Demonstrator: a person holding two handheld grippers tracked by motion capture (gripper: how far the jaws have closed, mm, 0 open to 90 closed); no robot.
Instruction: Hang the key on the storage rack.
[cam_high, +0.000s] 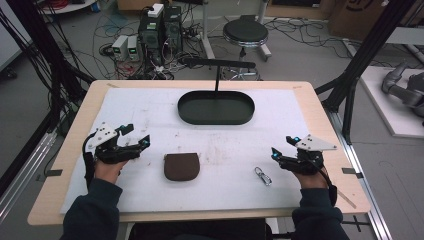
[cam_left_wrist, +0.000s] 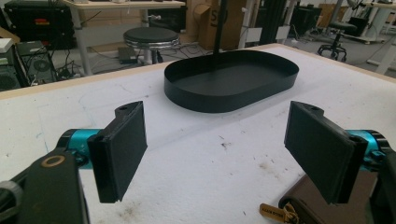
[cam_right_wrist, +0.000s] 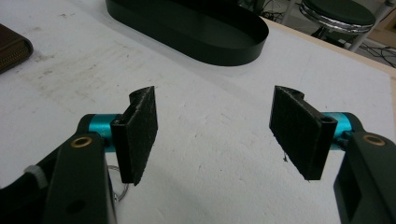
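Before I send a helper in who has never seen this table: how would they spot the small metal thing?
Start at the white mat covering the table, then look near its front edge. The keys lie between the brown pouch and the right tool; they are the one small, shiny item there.

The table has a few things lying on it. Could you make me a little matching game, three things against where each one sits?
Things:
1. tray
2. pouch
3. keyring

Places:
A. near the right gripper, close to the table's front
B. far middle of the table, empty
C. front middle, nearer the left gripper

Pairs: 1-B, 2-C, 3-A
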